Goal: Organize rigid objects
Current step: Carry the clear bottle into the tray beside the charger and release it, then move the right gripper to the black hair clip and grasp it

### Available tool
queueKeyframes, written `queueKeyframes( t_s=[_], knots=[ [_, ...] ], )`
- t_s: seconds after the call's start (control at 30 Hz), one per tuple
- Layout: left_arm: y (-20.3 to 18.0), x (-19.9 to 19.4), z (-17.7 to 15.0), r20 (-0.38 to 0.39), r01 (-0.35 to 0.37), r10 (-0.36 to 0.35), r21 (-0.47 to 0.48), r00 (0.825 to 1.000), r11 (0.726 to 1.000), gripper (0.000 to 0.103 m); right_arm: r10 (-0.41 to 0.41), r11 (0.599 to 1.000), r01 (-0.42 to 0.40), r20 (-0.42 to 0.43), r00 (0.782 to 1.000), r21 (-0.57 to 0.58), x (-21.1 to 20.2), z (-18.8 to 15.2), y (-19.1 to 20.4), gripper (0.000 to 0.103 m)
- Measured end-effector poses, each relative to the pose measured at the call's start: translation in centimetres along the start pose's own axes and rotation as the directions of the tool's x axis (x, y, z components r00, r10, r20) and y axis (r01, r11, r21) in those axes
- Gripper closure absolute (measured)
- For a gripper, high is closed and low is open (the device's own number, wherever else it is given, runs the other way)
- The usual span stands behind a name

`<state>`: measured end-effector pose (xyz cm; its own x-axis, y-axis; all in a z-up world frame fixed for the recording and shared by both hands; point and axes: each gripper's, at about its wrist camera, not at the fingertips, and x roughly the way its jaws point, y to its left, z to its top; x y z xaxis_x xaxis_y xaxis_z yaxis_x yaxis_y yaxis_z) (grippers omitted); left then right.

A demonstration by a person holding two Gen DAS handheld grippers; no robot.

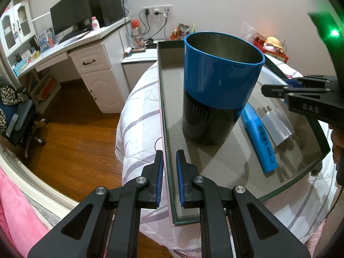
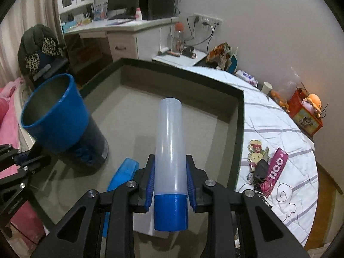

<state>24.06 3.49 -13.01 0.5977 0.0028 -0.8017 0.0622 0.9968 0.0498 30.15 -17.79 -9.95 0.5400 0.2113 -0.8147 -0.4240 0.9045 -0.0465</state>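
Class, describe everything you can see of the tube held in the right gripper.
The tube is a long cylinder of cloudy, see-through plastic with a solid blue cap at the near end. It looks empty. It points away from the camera, over the tray. The right gripper clamps its lower part, just above the cap.

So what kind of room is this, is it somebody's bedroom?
Most likely a bedroom that doubles as a study. A bed with a white striped quilt sits under the tray, a desk with a computer monitor stands by the wall, and a plush toy sits nearby.
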Motion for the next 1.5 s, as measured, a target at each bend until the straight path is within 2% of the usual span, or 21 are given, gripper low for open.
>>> queueKeyframes(
  t_s=[0.1,0.27,0.6,0.73,0.97,1.17,1.27,1.4,1.5],
  knots=[
    [0.0,0.0,0.0,0.000,-0.001,0.001,0.001,1.000,1.000,0.092,-0.009,1.000,0.009,-0.039,0.999,-0.002,0.9,0.2,0.0,0.077],
    [0.0,0.0,0.0,0.000,-0.001,0.001,0.000,1.000,1.000,0.093,-0.017,1.000,0.016,-0.052,0.998,-0.014,1.0,0.2,0.1,0.076],
    [0.1,0.0,0.0,0.000,0.000,0.000,-0.001,1.000,1.000,0.092,-0.022,1.000,0.022,0.000,1.000,-0.004,-0.2,0.2,0.0,0.073],
    [0.1,0.0,0.0,0.000,0.000,0.000,0.000,1.000,1.000,0.092,-0.029,1.000,0.029,0.046,0.999,0.001,-1.6,0.4,-0.1,0.062],
    [0.1,0.0,0.0,0.000,0.000,0.000,0.000,1.000,1.000,0.093,-0.018,0.999,0.015,0.118,0.993,0.029,-4.4,-0.1,-0.7,0.052],
    [0.1,0.0,0.0,-0.001,-0.001,0.001,0.001,1.000,1.000,0.093,-0.039,0.995,0.021,0.200,0.979,0.094,-8.3,-2.0,-2.9,0.047],
    [0.0,0.0,0.0,0.000,-0.001,0.001,0.000,1.000,1.000,0.093,-0.078,0.989,0.048,0.217,0.973,0.137,-9.7,-3.6,-4.5,0.042],
    [0.1,0.0,0.0,0.000,-0.001,0.001,0.001,1.000,1.000,0.093,-0.132,0.977,0.094,0.191,0.973,0.193,-10.1,-6.2,-6.5,0.042],
    [0.1,0.0,0.0,0.000,-0.001,0.001,0.000,1.000,1.000,0.093,-0.158,0.968,0.126,0.132,0.979,0.219,-9.0,-8.6,-7.8,0.042]
  ],
)
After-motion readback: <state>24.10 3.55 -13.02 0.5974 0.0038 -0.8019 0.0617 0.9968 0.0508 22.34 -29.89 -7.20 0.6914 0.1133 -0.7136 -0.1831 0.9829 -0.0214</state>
